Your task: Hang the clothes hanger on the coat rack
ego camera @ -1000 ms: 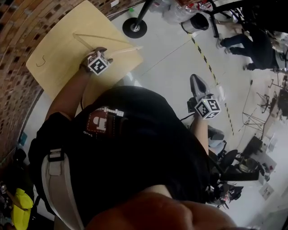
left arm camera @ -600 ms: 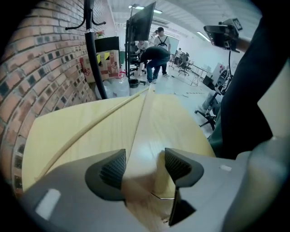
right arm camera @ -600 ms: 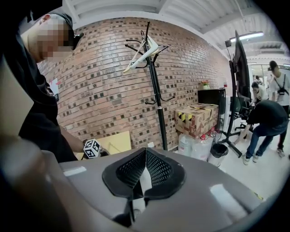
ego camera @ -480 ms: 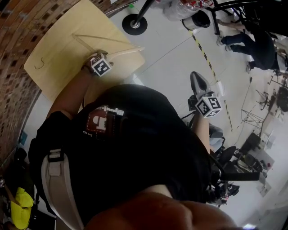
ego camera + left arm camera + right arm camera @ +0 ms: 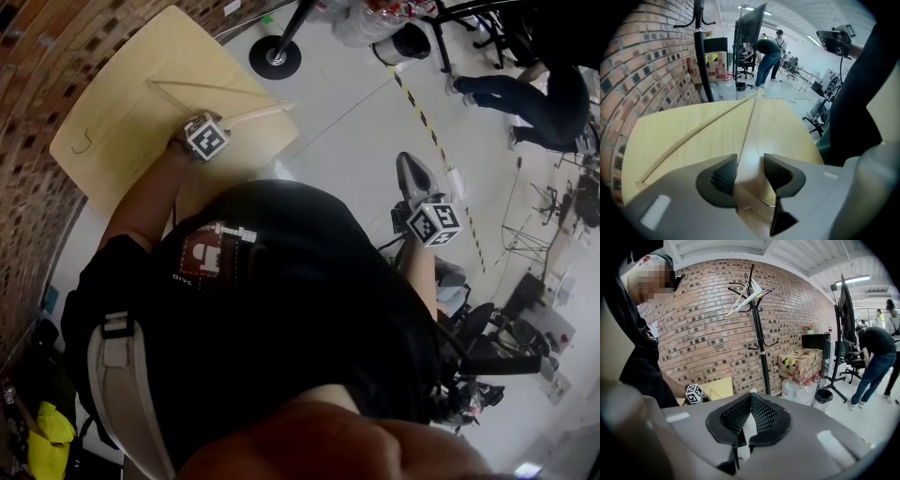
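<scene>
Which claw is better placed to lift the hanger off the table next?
Left. The left claw has just been closing, and its pads now press the wooden hanger lying on the table. The right claw is shut and empty, off the table, facing the coat rack.

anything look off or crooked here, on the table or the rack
The pale hanger on the coat rack sits steeply tilted among the top hooks, one end well above the other, rather than hanging level. The wooden hanger lies flat on the table, with no damage visible.
</scene>
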### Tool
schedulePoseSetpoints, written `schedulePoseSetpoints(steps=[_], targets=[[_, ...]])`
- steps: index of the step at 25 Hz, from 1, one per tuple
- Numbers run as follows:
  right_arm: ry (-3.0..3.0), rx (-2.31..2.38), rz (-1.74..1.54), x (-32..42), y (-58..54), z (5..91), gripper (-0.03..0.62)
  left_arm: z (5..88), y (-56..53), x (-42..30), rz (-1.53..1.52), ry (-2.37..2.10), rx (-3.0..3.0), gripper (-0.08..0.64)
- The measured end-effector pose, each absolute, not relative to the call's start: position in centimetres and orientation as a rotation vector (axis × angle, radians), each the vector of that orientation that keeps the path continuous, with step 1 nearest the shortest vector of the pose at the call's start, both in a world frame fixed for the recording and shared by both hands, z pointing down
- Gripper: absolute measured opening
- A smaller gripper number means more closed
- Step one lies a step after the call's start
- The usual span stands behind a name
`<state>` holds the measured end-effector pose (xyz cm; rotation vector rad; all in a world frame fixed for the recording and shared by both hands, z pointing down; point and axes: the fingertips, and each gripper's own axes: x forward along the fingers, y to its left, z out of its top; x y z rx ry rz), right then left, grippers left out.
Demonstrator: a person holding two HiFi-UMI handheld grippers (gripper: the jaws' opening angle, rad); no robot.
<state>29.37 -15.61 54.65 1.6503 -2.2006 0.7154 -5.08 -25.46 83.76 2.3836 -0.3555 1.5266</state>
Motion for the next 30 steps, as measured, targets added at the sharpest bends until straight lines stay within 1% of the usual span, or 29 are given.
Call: schedulePoseSetpoints(steps=[6, 22, 25, 30], targets=[[-2.192, 1.671, 0.702, 29.3, -15.6, 53.9, 0.015, 81.5, -26.2, -4.5, 1.407, -0.417, 2.444, 0.172], [-2.265, 1.66, 0.642, 26.9, -17.9, 51.9, 0.015, 65.2, -30.6, -1.0, 1.011, -0.619, 2.823, 0.164], [-2.258, 1.656, 0.586, 27.7, -18.0, 51.3, 0.015, 61.8, -31.4, -0.1, 0.954, -0.672, 2.886, 0.164], [-2.313, 1.693, 0.536, 31.1, -16.8, 50.0, 0.015, 56.6, -30.4, 2.3, 0.901, -0.751, 2.947, 0.164]])
